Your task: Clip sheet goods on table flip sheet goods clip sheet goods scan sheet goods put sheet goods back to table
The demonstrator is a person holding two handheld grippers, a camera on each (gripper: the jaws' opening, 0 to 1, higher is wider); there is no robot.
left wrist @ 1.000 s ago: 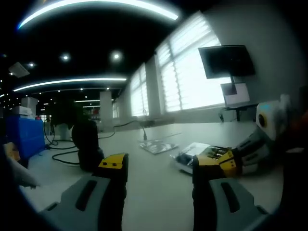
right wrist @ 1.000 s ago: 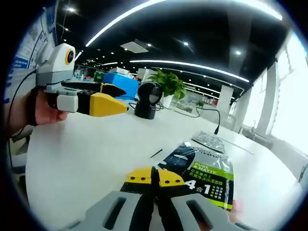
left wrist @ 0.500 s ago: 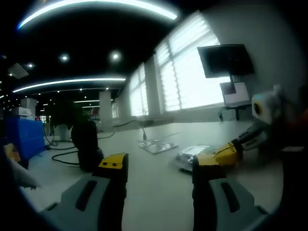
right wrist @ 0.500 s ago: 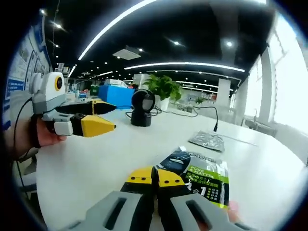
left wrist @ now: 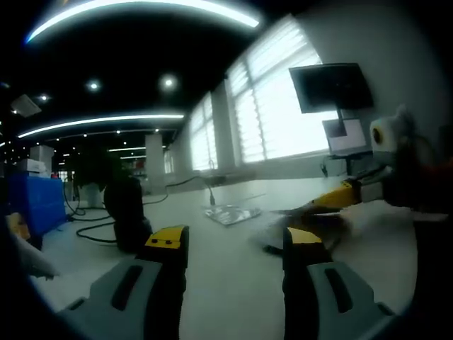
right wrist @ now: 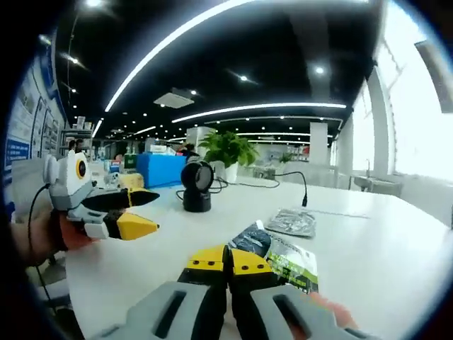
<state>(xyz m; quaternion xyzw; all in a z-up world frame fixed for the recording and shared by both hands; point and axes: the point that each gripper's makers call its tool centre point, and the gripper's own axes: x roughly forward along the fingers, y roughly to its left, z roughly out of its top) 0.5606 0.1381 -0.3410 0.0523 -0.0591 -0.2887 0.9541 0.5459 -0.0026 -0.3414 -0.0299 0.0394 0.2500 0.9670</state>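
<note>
My right gripper (right wrist: 226,259) is shut on the near edge of a black and green sheet package (right wrist: 282,258), which it holds lifted and tilted above the white table (right wrist: 368,241). In the left gripper view the right gripper (left wrist: 317,207) comes in from the right, and the package (left wrist: 297,221) hangs under it as a blur. My left gripper (left wrist: 235,241) is open with nothing between its jaws. It hovers over the table, left of the package. From the right gripper view the left gripper (right wrist: 153,212) stands apart at the left, held by a hand (right wrist: 42,237).
A black scanner on a stand (right wrist: 197,188) (left wrist: 127,212) sits mid-table with its cable trailing off. A silver foil packet (right wrist: 291,222) (left wrist: 231,214) lies flat beyond the package. A blue box (right wrist: 161,170), a plant (right wrist: 226,149) and a wall monitor (left wrist: 333,88) stand further off.
My right gripper has raised the package off the table and tilted it up. The left gripper has held its place.
</note>
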